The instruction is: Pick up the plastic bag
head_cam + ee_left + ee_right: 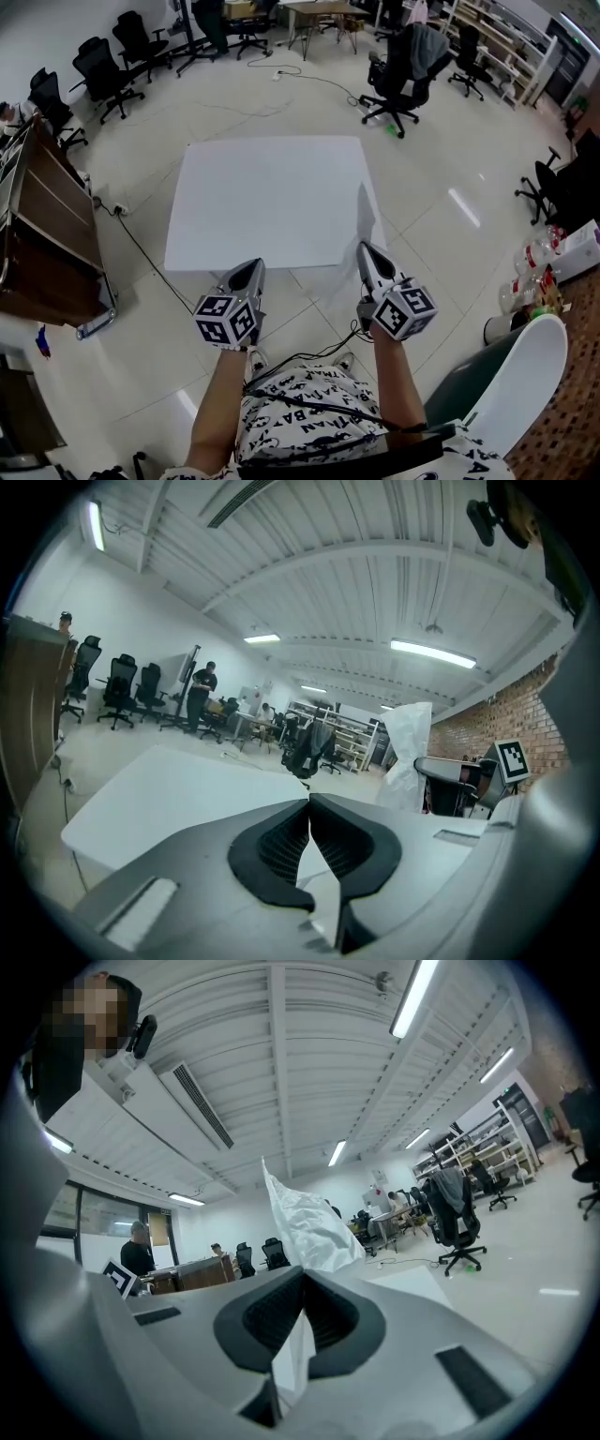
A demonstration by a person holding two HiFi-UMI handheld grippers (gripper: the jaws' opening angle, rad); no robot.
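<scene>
The plastic bag [309,1222] is thin, crinkled and translucent white, and it stands up out of my right gripper [302,1274], which is shut on its lower part. From above the bag [367,217] shows as a narrow upright sliver over the right gripper [364,246], at the near right corner of the white table [267,202]. The left gripper view shows the bag [410,747] off to the right. My left gripper [255,264] hovers at the table's near edge, left of the bag. Its jaws [309,802] meet at the tips with nothing between them.
Black office chairs [403,66] stand on the floor beyond the table, and more [103,70] at the far left. A brown desk [42,234] is on the left, with a cable [141,248] trailing from it. A white chair back [525,384] is at my right.
</scene>
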